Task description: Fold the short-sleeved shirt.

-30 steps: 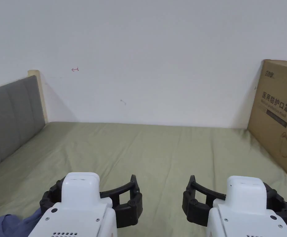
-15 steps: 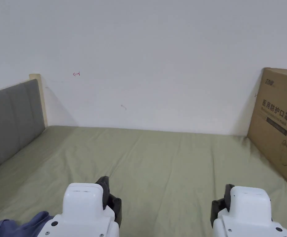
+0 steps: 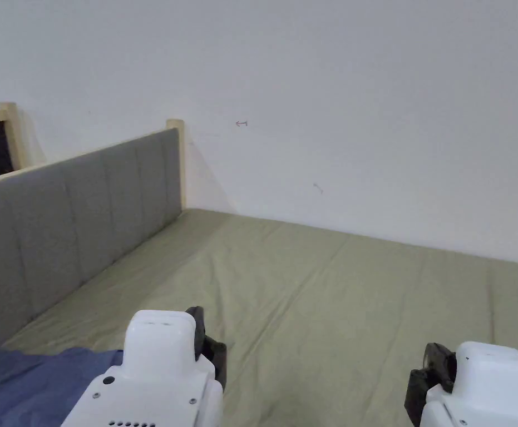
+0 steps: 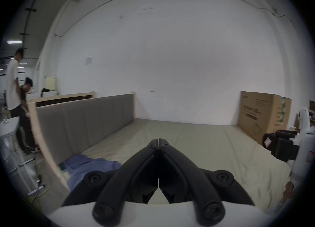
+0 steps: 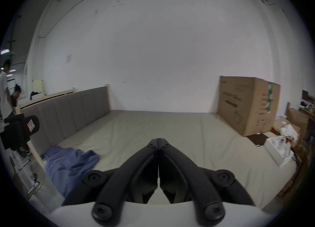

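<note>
step: pre-grasp, folding not begun | shirt (image 5: 71, 160) crumpled beside headboard (image 5: 68, 109) | left gripper (image 4: 158, 142), right gripper (image 5: 158, 141) pressed together, empty | next: spread, reach toward headboard, pinch shirt

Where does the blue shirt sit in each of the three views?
Head view: blue shirt at the bottom-left corner, beside the left hand-held gripper.
Left gripper view: lower left, by the grey headboard.
Right gripper view: lower left, crumpled.
Shared landmark: the grey headboard, next to the shirt in all three views.
</note>
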Demonstrator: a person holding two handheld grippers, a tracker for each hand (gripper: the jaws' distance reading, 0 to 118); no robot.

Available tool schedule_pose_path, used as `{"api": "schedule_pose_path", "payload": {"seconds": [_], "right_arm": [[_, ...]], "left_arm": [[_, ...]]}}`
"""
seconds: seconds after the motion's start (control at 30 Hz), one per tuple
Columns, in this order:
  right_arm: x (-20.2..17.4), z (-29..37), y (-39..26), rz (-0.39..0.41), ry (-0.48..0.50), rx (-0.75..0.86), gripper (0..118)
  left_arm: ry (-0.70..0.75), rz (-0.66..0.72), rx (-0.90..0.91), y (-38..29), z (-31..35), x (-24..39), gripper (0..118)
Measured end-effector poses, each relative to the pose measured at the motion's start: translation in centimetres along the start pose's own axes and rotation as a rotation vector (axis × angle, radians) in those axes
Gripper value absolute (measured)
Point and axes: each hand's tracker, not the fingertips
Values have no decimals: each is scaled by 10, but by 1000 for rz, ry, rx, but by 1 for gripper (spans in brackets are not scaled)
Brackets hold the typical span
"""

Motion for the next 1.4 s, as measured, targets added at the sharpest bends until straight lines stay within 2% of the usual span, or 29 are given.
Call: {"api": "schedule_pose_path", "payload": {"seconds": [0.17,0.27,0.33,0.63,0.73,0.83,0.87,0.93,0.97,1.0,1.13,1.17,1.23,1.27,1.3,1.33,1.37,1.4], "right_arm": [[-43,-18,-12,-41,184,-96,0],[-64,-20,-23,21,224,-133,0],[-75,-25,-29,63,239,-149,0],[-90,-56,-47,84,263,-247,0],[-89,-69,-55,82,256,-291,0],[-87,-80,-64,88,242,-336,0],[-86,-83,-66,86,237,-351,0],[-83,-89,-71,86,229,-373,0],[-81,-92,-73,88,222,-385,0],[-80,-96,-76,90,215,-398,0],[-76,-107,-85,85,197,-451,0],[-75,-109,-87,82,197,-466,0],[-73,-112,-92,78,199,-486,0],[-72,-113,-95,80,196,-496,0],[-71,-114,-96,83,193,-505,0],[-71,-115,-98,86,191,-510,0],[-70,-114,-99,88,190,-516,0],[-69,-115,-101,87,189,-521,0]], "left_arm": [[169,4,-68,-7,-1,-57,0],[243,18,-129,-21,-4,-81,0],[249,49,-173,-33,-9,-93,0],[208,48,-372,-80,-71,-98,0],[155,115,-530,-109,-115,-107,0],[129,116,-673,-143,-162,-117,0],[126,111,-746,-152,-174,-120,8],[116,93,-807,-165,-190,-120,80],[99,110,-817,-170,-196,-120,108],[74,122,-829,-176,-203,-121,118],[100,110,-809,-188,-222,-115,114],[110,111,-839,-196,-231,-115,105],[108,164,-932,-218,-244,-116,94],[153,154,-961,-231,-248,-115,90],[151,128,-869,-229,-242,-112,88],[161,107,-888,-222,-240,-107,87],[164,104,-882,-218,-238,-105,80],[188,112,-861,-216,-237,-106,57]]}}
